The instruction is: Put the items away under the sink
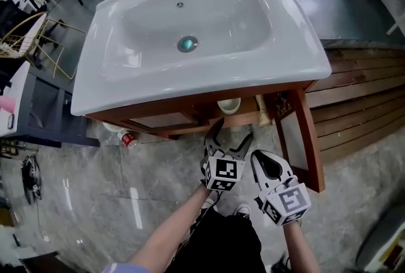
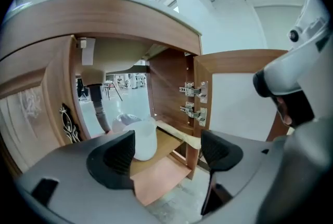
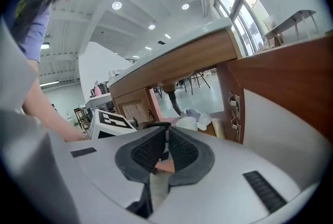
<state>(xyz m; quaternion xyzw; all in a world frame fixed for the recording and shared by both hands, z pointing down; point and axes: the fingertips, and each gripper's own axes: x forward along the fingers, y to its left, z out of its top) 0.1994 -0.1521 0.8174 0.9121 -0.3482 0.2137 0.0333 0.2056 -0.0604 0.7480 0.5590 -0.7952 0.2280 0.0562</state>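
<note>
left gripper (image 2: 169, 147): wide open, empty | right gripper (image 3: 166, 153): closed, empty | risk: tipping cup (image 1: 229, 105) at 12, clipping door (image 1: 295, 132) at 2

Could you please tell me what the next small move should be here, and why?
Probably draw the left gripper back from the cabinet: its jaws stand apart and empty, and the white cup already stands inside. The open door could then be closed.

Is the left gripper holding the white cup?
No, the left gripper has its jaws wide apart, and the white cup stands on the cabinet shelf beyond them.
</note>
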